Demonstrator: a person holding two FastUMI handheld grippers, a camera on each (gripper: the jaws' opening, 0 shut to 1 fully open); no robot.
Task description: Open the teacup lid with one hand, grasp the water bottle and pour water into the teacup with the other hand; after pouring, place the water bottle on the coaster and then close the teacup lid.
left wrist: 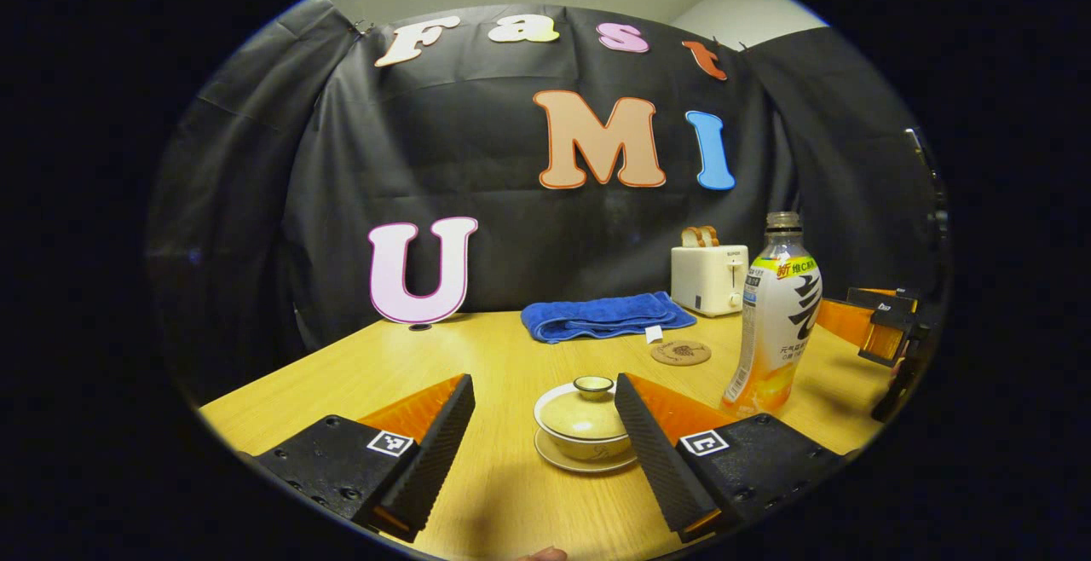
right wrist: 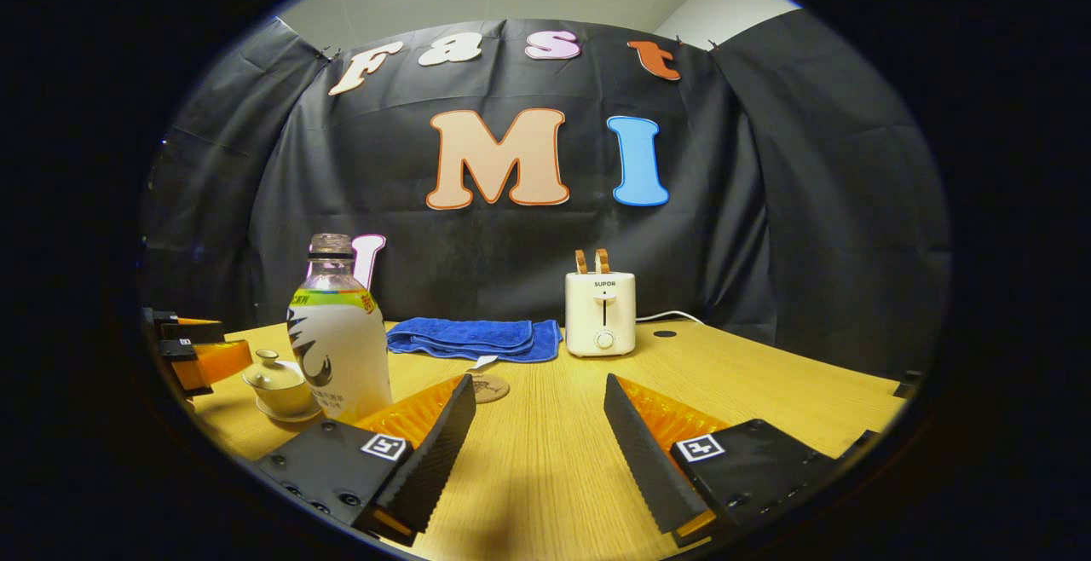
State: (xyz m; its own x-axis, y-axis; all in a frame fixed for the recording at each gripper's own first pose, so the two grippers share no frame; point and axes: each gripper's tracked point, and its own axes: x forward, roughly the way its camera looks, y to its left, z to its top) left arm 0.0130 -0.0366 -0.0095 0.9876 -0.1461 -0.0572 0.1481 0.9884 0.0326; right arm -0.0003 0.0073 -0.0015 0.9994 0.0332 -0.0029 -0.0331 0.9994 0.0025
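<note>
A cream teacup (left wrist: 585, 423) with its lid (left wrist: 593, 386) on stands on a saucer on the wooden table (left wrist: 494, 356). My left gripper (left wrist: 545, 433) is open, and the cup sits just ahead between its fingers, closer to the right one. An uncapped water bottle (left wrist: 777, 322) with a white label stands right of the cup. A round brown coaster (left wrist: 680, 352) lies behind them. In the right gripper view the bottle (right wrist: 338, 339) stands left of my open right gripper (right wrist: 539, 433), with the teacup (right wrist: 279, 386) behind it and the coaster (right wrist: 489, 388) partly hidden by a finger.
A folded blue towel (left wrist: 603, 315) and a white toaster (left wrist: 709, 278) holding bread sit at the back of the table by the black cloth wall. The right gripper (left wrist: 882, 331) appears at the right edge of the left gripper view; the left gripper (right wrist: 196, 352) appears far left in the right gripper view.
</note>
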